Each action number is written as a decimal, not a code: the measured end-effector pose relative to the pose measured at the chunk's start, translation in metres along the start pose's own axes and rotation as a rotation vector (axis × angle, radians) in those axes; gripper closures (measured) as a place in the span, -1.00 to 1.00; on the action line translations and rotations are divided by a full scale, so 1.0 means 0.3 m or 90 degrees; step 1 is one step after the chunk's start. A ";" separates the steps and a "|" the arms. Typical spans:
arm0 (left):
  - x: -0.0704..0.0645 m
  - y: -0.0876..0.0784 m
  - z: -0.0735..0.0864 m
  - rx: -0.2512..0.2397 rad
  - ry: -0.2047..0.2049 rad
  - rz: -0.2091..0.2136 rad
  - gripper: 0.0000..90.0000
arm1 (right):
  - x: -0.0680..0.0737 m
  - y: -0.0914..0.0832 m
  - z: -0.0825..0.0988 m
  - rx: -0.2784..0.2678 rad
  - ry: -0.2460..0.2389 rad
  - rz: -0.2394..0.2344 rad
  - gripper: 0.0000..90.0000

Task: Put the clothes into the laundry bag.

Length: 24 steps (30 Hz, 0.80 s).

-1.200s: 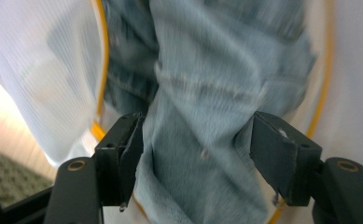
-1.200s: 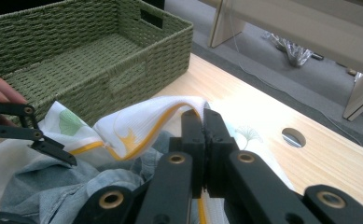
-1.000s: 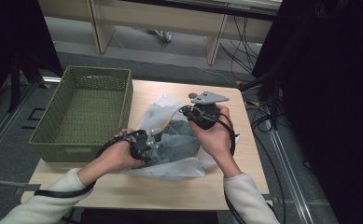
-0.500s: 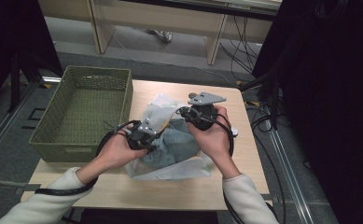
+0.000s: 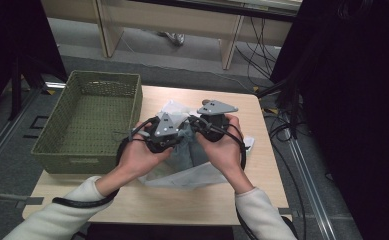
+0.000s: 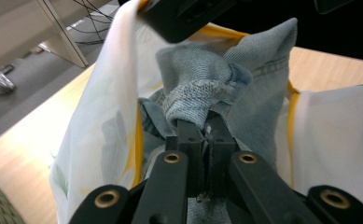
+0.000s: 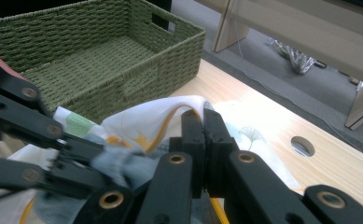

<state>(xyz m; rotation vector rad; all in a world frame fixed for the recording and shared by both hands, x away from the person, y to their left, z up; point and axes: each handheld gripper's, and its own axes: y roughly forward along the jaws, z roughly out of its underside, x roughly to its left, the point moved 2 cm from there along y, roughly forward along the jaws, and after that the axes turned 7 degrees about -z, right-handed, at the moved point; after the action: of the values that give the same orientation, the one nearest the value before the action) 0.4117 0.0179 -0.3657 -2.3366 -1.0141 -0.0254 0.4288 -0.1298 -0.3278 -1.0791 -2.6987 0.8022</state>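
Left gripper (image 5: 168, 134) has just clamped down: jaws pinched tight on a bunched fold of faded blue denim garment (image 6: 202, 100), seam edge wadded right at the tips in the left gripper view. Right gripper (image 5: 208, 125) jaws are closed flat on the yellow-trimmed rim of the translucent white drawstring laundry bag (image 7: 157, 122), holding that edge up. In the high view both grippers sit side by side over the middle of the light wooden table (image 5: 262, 192), right one at 3 o'clock of the left, nearly touching. Denim sits inside the bag's mouth, between and under the two grippers, partly pulled up out of the opening; rest of the bag lies slack on the tabletop at 6 o'clock of the hands. Green woven rectangular basket (image 5: 89, 120) stands at 9 o'clock of the left gripper, hanging off the table's left edge, nothing in it.
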 end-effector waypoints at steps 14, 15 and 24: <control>-0.005 0.205 0.063 0.076 0.084 -0.097 0.91 | -0.036 -0.016 0.001 -0.016 0.025 0.007 1.00; -0.009 0.214 0.064 0.078 0.090 -0.100 0.91 | -0.037 -0.015 0.002 -0.015 0.029 0.009 1.00; -0.036 0.278 0.106 0.115 0.175 -0.120 0.87 | -0.061 0.001 0.021 -0.003 0.041 0.016 1.00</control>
<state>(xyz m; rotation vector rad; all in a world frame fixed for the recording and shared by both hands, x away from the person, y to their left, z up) 0.4536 -0.0177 -0.4368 -2.0027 -1.0458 -0.3075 0.4405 -0.1446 -0.3317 -1.1232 -2.6410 0.7516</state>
